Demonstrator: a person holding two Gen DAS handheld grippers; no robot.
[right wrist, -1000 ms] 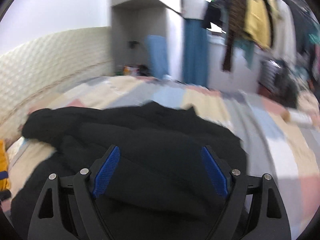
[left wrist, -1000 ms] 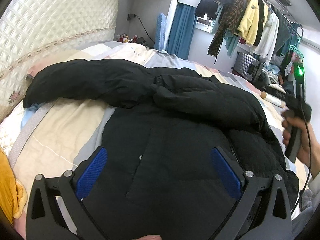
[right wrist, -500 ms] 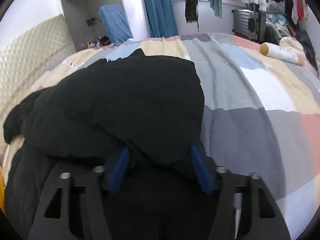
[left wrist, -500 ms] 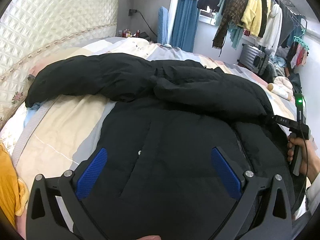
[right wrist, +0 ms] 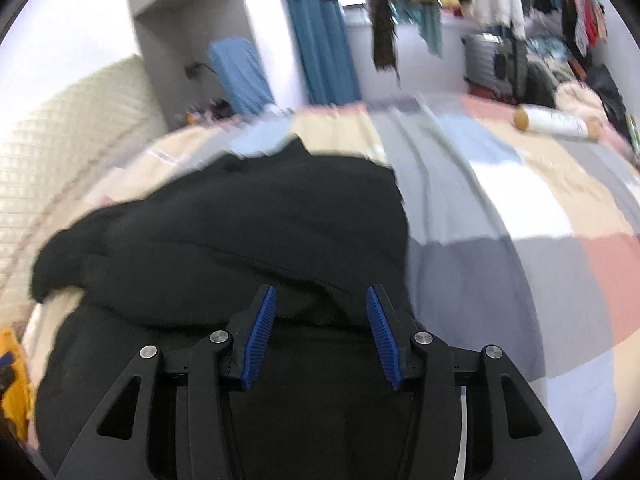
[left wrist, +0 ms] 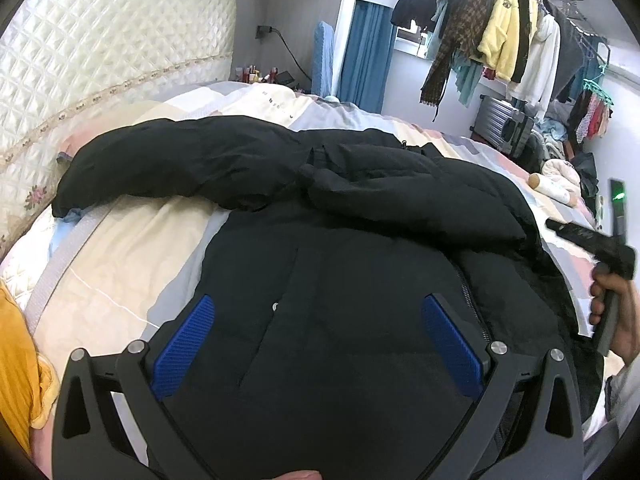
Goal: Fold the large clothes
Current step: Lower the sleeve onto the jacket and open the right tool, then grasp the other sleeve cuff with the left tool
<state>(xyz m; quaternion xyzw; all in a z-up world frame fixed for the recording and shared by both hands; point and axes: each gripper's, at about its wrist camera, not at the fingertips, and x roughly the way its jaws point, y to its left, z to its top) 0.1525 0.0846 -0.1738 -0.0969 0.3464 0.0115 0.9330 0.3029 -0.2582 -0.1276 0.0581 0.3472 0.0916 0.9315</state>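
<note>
While the large black padded winter jacket (left wrist: 340,240) lies spread across the patchwork quilt of beige, grey, pink and pale blue squares (left wrist: 132,264) on the bed, the left gripper (left wrist: 316,320) hangs above its near front panel with its blue-padded fingers (left wrist: 186,344) set wide apart and nothing between them. One long sleeve of the jacket reaches to the far left, toward the cream quilted headboard (left wrist: 100,64), and the other sleeve is laid back over the chest, running to the right. A zipper line shows on the jacket's right side, just inside the left gripper's right finger.

In the right wrist view, which is blurred, the right gripper (right wrist: 320,312) sits low at the jacket's right edge; its blue pads (right wrist: 260,332) stand fairly narrow, with a bunched fold of black fabric lying at their tips. I cannot tell whether the pads actually pinch that fold. In the left wrist view this gripper appears at the far right edge, its tip at the jacket's right edge, a green light glowing on its body.

A white cylindrical bottle with a tan cap (right wrist: 556,122) lies on the quilt at the far right. Mustard-yellow cloth (left wrist: 20,360) lies at the near left. Hanging clothes (left wrist: 500,40) fill a rail at the far right, with a blue curtain (left wrist: 364,52) to their left.
</note>
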